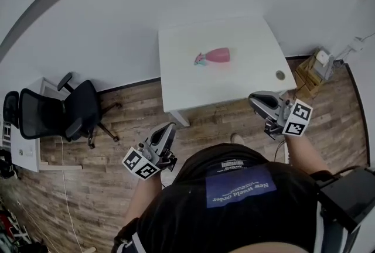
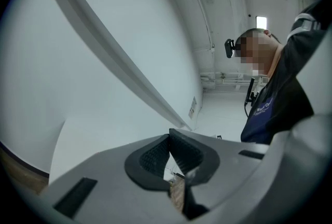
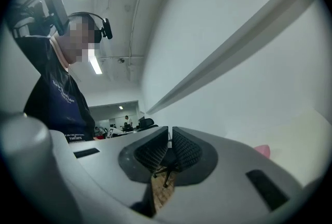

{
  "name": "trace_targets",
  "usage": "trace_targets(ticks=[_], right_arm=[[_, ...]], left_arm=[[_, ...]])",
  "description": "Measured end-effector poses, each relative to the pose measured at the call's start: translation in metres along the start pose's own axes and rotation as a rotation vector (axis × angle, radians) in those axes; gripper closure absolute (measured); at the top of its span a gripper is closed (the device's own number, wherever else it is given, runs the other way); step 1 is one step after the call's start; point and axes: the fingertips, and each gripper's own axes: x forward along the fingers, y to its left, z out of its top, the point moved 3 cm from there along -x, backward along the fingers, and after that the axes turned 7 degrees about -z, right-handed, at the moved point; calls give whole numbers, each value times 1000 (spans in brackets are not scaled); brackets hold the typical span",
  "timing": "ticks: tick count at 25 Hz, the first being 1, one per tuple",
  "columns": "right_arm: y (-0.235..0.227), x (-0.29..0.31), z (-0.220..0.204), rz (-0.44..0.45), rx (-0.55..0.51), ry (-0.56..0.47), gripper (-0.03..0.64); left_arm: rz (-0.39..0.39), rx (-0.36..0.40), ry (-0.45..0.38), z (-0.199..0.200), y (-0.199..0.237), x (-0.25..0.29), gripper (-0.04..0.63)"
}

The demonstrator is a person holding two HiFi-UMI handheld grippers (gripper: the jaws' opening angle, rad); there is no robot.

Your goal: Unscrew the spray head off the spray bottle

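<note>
White table (image 1: 176,93), with a black chair (image 1: 70,111) off to its left. The left tool (image 1: 166,130) hangs just off the table's near left corner and the right tool (image 1: 259,99) is by the near right corner. Both are pressed together on nothing. The pink bottle (image 1: 218,55) lies on its side mid-table, well apart from both, spray head (image 1: 200,59) pointing left.

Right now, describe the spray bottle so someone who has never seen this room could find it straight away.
Look for the white table against the white wall. The spray bottle lies on its side near the middle of the top. It is the only coloured thing there, pink with a teal spray head; its one neighbour is a small grey round cap near a corner.
</note>
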Motion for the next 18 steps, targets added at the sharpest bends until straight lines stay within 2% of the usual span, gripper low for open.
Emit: trace_targets(ticks=[8,11,18], right_arm=[[-85,7,22,159,10,5,618],[-121,5,39,229,-10,22,573],[-185,-7,50,303,7,24,521]], left_arm=[[80,63,-13,-5,12,77,591],[106,71,-24,-9,17,118,591],[141,86,0,-22,21,188,591]])
